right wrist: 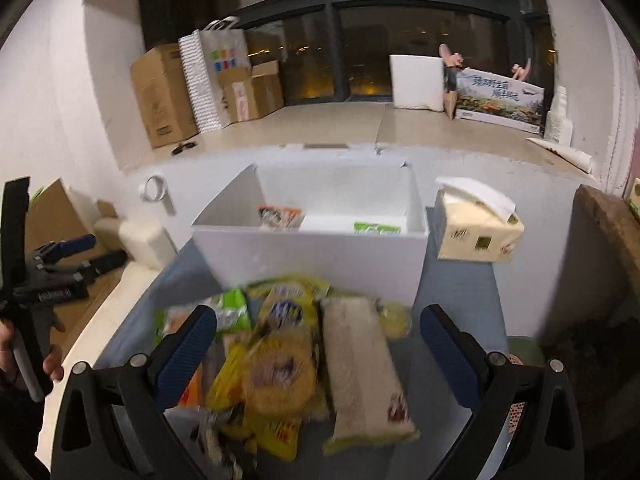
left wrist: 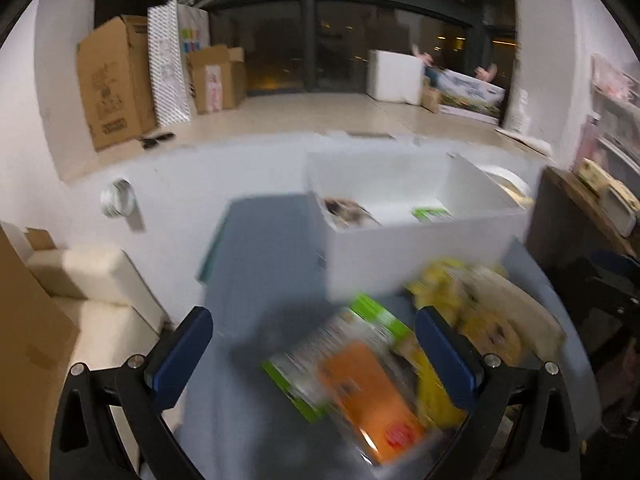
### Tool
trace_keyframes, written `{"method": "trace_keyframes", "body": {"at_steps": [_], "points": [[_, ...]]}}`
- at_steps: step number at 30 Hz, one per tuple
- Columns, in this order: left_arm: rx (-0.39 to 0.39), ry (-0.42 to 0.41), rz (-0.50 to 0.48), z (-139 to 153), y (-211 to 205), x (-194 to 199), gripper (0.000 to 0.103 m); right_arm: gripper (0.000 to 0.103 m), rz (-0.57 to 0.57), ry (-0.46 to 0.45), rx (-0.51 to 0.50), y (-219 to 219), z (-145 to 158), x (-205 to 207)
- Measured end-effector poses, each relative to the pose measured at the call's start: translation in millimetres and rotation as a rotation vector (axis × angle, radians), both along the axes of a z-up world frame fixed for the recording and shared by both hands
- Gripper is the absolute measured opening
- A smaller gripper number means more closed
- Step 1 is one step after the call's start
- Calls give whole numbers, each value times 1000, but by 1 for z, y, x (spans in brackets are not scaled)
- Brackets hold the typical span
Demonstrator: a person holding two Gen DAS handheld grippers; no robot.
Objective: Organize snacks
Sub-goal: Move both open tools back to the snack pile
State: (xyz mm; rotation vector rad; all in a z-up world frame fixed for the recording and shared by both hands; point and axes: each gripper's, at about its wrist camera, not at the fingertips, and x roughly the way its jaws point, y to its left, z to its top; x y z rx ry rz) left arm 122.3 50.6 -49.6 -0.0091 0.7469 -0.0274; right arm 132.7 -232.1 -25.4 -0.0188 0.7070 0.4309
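Observation:
A pile of snack packets [right wrist: 288, 360] lies on a blue-grey mat in front of a white open box [right wrist: 320, 252]. The box holds an orange-edged packet [right wrist: 280, 216] and a green packet [right wrist: 376, 227]. My right gripper [right wrist: 318, 354] is open above the pile, over yellow packets and a long beige packet [right wrist: 360, 372]. My left gripper [left wrist: 316, 354] is open above an orange packet [left wrist: 372, 396] and a green-edged packet [left wrist: 300, 364]. The white box [left wrist: 400, 256] stands just beyond. The left gripper also shows at the left of the right wrist view [right wrist: 86, 252]. Both views are blurred.
A tissue pack [right wrist: 476, 224] sits right of the box. A tape roll [left wrist: 117, 199] lies on the white surface at the left. Cream foam blocks [left wrist: 88, 276] and cardboard stand at the left. A dark wooden board [right wrist: 612, 232] is at the right. Cardboard boxes [right wrist: 164, 96] stand by the far window.

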Motion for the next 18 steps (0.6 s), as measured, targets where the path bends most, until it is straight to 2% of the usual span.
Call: {"method": "trace_keyframes", "body": {"at_steps": [2, 8, 14, 18], "points": [[2, 6, -2, -1, -11, -12, 103, 103, 15, 5, -25, -4, -5, -9], [80, -53, -34, 13, -42, -49, 103, 103, 20, 48, -70, -19, -24, -20], [111, -84, -67, 23, -57, -71, 103, 103, 7, 127, -74, -25, -46, 3], [106, -78, -65, 22, -55, -77, 103, 103, 21, 199, -91, -13, -63, 35]]}}
